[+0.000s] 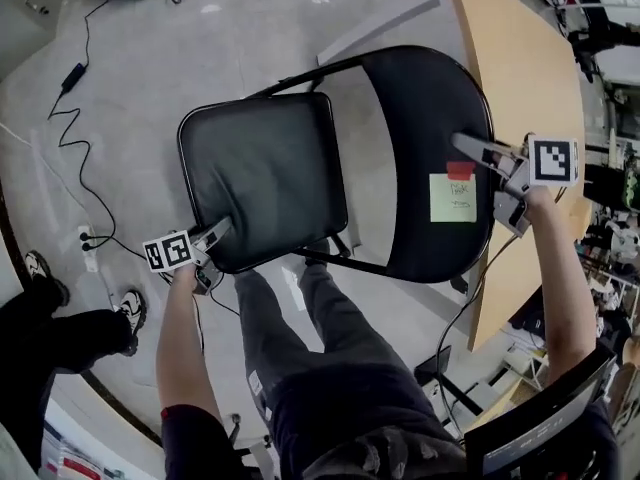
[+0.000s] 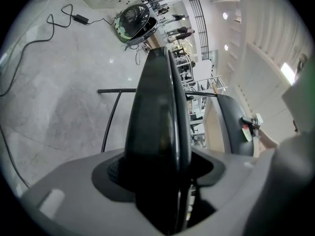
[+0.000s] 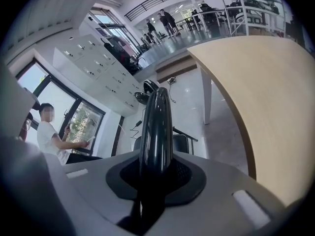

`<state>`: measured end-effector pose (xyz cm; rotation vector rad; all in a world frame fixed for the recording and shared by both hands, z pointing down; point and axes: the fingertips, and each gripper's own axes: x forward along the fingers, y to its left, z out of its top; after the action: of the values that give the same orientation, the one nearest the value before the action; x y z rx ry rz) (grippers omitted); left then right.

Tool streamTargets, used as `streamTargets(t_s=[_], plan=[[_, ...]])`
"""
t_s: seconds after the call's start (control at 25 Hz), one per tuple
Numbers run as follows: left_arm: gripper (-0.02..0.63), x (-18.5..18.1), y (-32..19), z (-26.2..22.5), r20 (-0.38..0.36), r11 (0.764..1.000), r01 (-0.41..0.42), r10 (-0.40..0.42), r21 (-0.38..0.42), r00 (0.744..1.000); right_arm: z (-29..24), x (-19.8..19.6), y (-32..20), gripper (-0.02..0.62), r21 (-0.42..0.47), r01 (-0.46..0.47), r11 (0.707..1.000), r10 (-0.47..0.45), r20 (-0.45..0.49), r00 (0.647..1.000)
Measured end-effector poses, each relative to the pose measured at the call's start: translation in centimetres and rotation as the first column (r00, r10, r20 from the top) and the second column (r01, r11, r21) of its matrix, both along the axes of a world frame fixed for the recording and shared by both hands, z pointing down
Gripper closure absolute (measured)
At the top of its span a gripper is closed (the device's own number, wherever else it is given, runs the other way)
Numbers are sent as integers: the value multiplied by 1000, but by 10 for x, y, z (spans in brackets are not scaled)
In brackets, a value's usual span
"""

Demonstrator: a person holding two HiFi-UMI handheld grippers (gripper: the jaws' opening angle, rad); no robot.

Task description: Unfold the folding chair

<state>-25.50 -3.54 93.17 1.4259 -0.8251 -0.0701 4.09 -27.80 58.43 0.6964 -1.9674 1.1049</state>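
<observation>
A black folding chair stands below me in the head view, its padded seat (image 1: 265,173) lying roughly flat and its curved backrest (image 1: 430,158) to the right. My left gripper (image 1: 222,233) is at the seat's near left corner. In the left gripper view the seat's edge (image 2: 157,122) sits between the jaws of that gripper (image 2: 162,181), with a thin gap on its right side. My right gripper (image 1: 465,148) is shut on the backrest's right rim. The right gripper view shows the rim (image 3: 156,127) pinched between that gripper's (image 3: 155,181) pads.
A yellow note (image 1: 452,197) and a red tag (image 1: 460,170) stick to the backrest. A wooden table (image 1: 530,88) stands just right of the chair. Cables (image 1: 70,118) and a power strip (image 1: 88,243) lie on the floor at left, near a bystander's shoes (image 1: 40,278). My legs are under the seat's near edge.
</observation>
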Motion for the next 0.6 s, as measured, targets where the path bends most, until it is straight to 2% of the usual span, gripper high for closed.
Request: streamTargets(t_s=[0.16, 0.4, 0.6], plan=[[304, 16, -6, -2, -8, 1000, -25, 25, 2, 1000, -5, 12, 3, 529, -23, -58, 998, 59, 52, 997], [290, -28, 1, 41, 0, 1000, -16, 16, 12, 1000, 32, -21, 12, 528, -9, -78, 997, 79, 17, 997], [276, -28, -1, 50, 19, 1000, 2, -3, 25, 1000, 40, -18, 18, 528, -36, -130, 991, 131, 29, 991]])
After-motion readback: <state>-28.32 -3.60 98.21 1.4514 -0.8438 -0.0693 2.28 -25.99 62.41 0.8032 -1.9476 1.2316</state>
